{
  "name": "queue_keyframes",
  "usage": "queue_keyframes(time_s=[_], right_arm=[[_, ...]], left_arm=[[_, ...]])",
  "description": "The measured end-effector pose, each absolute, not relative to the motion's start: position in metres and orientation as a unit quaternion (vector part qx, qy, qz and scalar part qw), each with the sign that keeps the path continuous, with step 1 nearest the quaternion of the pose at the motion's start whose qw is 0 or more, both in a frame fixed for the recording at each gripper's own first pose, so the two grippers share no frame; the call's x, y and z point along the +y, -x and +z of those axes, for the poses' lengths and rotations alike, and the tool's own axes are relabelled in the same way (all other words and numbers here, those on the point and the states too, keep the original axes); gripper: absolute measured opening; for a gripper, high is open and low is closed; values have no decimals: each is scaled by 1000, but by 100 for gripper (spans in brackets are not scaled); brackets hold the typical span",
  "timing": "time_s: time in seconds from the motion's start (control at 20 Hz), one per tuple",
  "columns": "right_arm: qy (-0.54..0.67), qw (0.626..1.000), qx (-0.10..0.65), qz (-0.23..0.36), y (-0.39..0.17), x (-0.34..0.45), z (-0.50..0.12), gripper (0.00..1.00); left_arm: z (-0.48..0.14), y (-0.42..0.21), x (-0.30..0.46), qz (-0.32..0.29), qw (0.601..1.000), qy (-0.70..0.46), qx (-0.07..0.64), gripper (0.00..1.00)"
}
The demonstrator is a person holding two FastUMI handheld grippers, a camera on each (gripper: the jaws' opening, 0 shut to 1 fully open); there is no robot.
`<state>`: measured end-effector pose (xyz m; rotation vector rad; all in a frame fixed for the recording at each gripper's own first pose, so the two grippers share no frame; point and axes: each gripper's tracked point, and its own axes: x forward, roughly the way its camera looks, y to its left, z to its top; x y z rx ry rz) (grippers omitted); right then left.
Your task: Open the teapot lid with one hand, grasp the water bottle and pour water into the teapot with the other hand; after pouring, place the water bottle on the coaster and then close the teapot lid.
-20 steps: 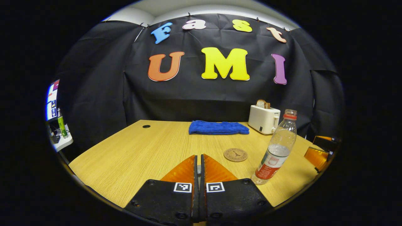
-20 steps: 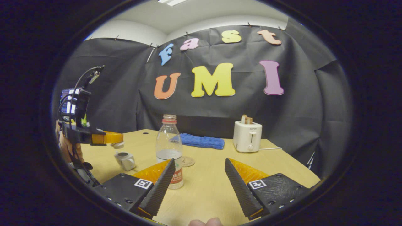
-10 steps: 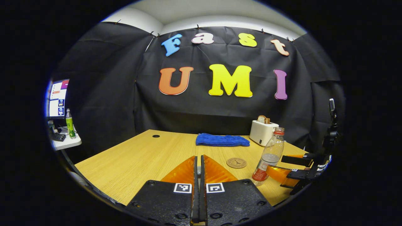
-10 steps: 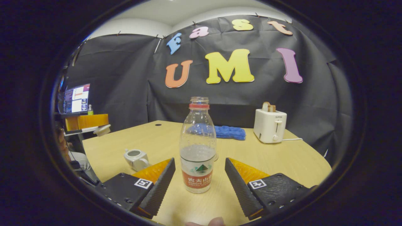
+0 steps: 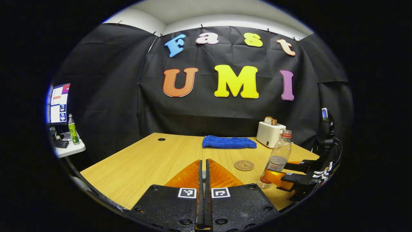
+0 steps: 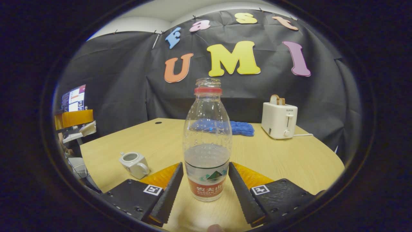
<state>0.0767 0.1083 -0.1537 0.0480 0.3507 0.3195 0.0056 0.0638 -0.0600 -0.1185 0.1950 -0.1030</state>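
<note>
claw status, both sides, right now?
Left claw: shut on the teapot lid, held up off the open teapot.
Right claw: fingers either side of the water bottle; contact cannot be told.

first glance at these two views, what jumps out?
The water bottle, uncapped and partly full, stands dead centre in the right gripper view, between the right tool's fingers, which sit close on either side. Left of it on the table sits the small white teapot, lid off. The left tool is shut, with the coaster beyond it.
</note>
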Motion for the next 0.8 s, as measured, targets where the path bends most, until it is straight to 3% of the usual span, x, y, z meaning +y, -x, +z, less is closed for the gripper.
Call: queue_keyframes(time_s=[0.15, 0.25, 0.5, 0.8], right_arm=[[-15, 972, 171, 162, -77, 113, -150, 74], [19, 972, 166, 166, -79, 116, -144, 72], [174, 962, 141, 157, -92, 119, -128, 72], [373, 911, 82, 158, -98, 139, -124, 72]], left_arm=[[-56, -5, 66, -58, 992, 61, 90, 2], [-50, -5, 70, -59, 993, 62, 79, 2], [-45, -1, 86, -52, 994, 65, 73, 3], [-38, 5, 107, -44, 995, 59, 63, 2]])
